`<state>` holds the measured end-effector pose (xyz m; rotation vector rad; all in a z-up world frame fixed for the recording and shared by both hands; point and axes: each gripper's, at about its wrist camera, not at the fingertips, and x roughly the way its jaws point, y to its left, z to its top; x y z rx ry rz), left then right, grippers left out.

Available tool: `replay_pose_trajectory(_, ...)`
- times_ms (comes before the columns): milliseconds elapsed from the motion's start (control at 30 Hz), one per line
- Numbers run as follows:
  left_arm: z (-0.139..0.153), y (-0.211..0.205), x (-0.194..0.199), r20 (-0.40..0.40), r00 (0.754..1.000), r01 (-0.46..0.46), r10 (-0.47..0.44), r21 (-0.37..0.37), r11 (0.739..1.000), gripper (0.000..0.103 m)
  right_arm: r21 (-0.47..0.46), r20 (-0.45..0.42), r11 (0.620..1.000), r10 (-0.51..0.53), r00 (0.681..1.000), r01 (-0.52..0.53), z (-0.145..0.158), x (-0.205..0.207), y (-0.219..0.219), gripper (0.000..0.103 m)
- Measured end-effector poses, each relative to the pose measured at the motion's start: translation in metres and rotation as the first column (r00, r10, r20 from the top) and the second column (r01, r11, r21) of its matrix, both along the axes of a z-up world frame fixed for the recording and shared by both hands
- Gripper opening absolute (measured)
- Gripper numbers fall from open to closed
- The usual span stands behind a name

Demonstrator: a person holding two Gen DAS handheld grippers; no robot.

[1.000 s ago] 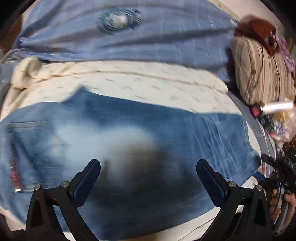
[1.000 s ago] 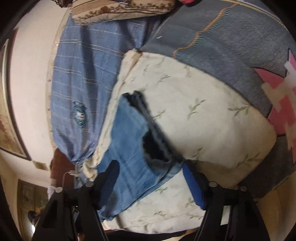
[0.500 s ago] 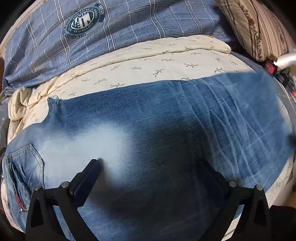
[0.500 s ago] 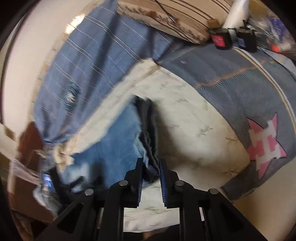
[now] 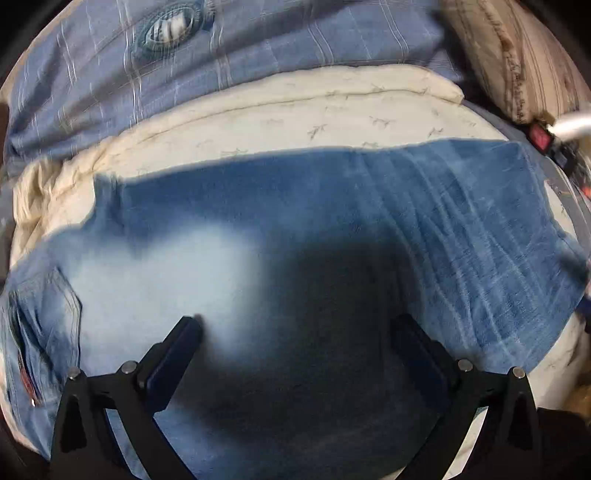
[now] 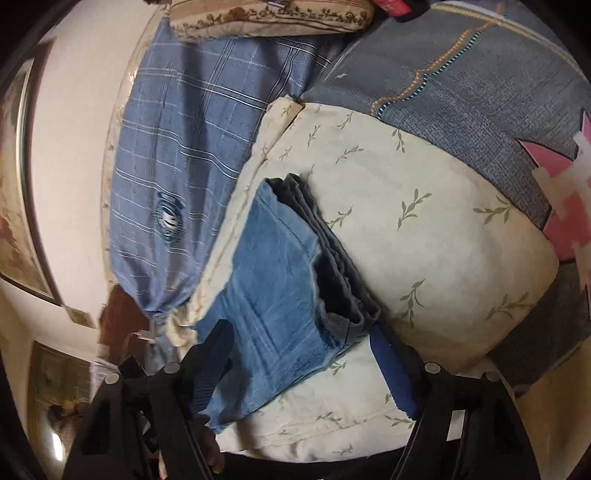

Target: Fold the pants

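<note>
Jeans: one pair; tools: two.

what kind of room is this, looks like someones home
Most likely a bedroom at home. The jeans lie on a cream leaf-print quilt spread over a bed, with a striped pillow at the far end and framed pictures on the wall.

Warm, dim indoor light, fisheye bending at the rims.
A dark gripper shadow falls on the jeans; left-wrist view is motion-blurred.
</note>
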<state>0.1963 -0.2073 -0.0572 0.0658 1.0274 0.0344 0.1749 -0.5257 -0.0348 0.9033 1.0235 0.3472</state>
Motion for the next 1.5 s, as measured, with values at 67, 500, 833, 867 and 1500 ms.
replay_pose_trajectory(67,0.006,-0.005,0.002,-0.024,1.0,0.011,-0.01,0.039,0.999,0.102,-0.034,-0.031,0.999,-0.011,0.999,0.01,-0.005,0.004,0.001,0.059)
replay_pose_trajectory(500,-0.001,0.012,0.007,-0.049,0.998,-0.045,0.045,0.008,0.999,0.103,-0.26,0.031,0.965,0.044,0.999,-0.035,0.051,0.004,0.025,0.02)
replay_pose_trajectory(833,0.026,0.074,-0.014,0.014,0.986,-0.158,0.165,-0.214,0.964,0.103,-0.322,0.237,0.912,0.338,0.911,-0.255,0.143,-0.011,0.166,0.019)
replay_pose_trajectory(867,0.03,0.087,-0.019,0.013,0.982,-0.18,0.19,-0.247,0.952,0.103,-0.32,0.228,0.909,0.349,0.909,-0.269,0.137,-0.012,0.175,0.019)
replay_pose_trajectory(1500,0.093,0.123,-0.023,0.106,0.966,-0.192,0.235,-0.31,0.931,0.103,-0.075,0.126,0.917,0.398,0.909,-0.391,0.034,-0.03,0.199,0.088)
